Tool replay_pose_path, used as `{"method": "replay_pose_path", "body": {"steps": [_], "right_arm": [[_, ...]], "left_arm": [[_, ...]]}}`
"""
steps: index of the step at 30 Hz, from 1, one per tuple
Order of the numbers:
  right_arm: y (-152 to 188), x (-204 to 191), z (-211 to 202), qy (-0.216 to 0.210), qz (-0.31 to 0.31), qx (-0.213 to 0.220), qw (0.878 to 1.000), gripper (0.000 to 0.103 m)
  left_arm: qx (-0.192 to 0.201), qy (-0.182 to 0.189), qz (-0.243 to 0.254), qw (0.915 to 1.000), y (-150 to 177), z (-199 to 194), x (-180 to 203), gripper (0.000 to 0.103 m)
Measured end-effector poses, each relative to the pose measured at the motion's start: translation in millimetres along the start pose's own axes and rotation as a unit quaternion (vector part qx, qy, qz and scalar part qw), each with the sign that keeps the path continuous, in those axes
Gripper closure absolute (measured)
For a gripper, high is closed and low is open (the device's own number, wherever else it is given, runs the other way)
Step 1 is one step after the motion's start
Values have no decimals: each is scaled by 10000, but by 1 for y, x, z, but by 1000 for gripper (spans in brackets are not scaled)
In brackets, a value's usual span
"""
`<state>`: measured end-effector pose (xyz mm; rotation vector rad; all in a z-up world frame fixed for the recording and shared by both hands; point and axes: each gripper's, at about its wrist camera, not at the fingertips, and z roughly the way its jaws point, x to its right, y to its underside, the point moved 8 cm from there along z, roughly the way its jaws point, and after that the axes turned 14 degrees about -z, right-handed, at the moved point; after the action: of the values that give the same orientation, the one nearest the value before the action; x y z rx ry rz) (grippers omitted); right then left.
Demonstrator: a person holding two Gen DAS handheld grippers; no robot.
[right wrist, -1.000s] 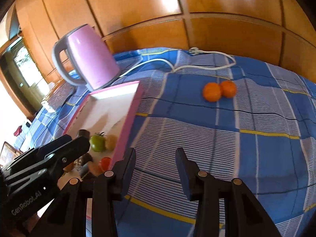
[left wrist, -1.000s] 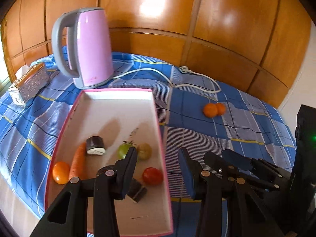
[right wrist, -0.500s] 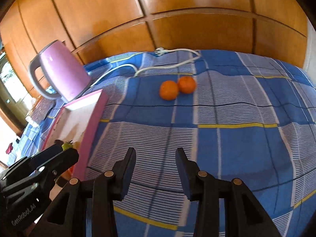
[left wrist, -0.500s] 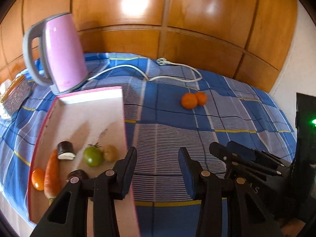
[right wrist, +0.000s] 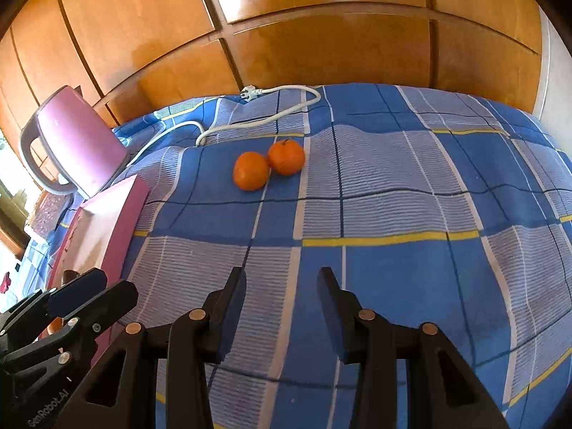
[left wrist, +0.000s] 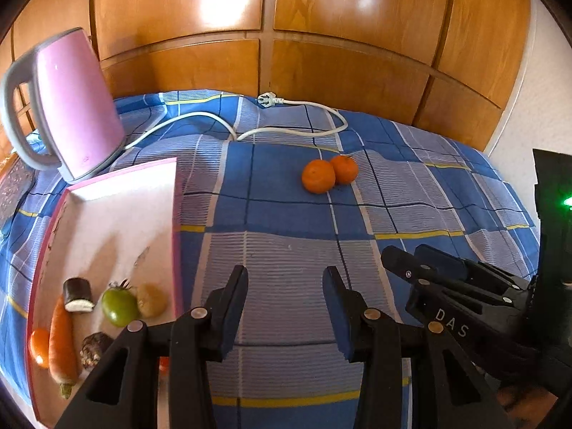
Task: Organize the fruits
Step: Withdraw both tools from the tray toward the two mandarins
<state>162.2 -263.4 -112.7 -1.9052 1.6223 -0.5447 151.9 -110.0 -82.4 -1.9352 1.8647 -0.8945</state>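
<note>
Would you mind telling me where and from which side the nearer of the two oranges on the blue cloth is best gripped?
Grip the nearer orange across its round middle, coming from the near side and above. The farther orange touches it at the back right, so one finger should go on its free left side and the other on the near right. The right gripper is empty and lined up closest.

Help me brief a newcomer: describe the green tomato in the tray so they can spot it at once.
Start at the pink kettle on the blue checked cloth; the pink-rimmed tray lies just in front of it. Near the tray's right wall sits the green tomato, the only green piece, with a dark leafy stem, right beside a dull yellowish fruit.
</note>
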Motion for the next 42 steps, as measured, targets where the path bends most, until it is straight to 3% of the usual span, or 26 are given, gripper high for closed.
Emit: {"method": "replay_pose_path", "body": {"steps": [26, 42], "right_arm": [[-70, 36, 55, -61, 100, 68, 9999, 61], [-80, 38, 79, -195, 186, 38, 9996, 61]], "left_arm": [[-233, 233, -385, 9987, -48, 84, 19, 61], [-173, 462, -15, 9988, -61, 114, 46, 60]]}}
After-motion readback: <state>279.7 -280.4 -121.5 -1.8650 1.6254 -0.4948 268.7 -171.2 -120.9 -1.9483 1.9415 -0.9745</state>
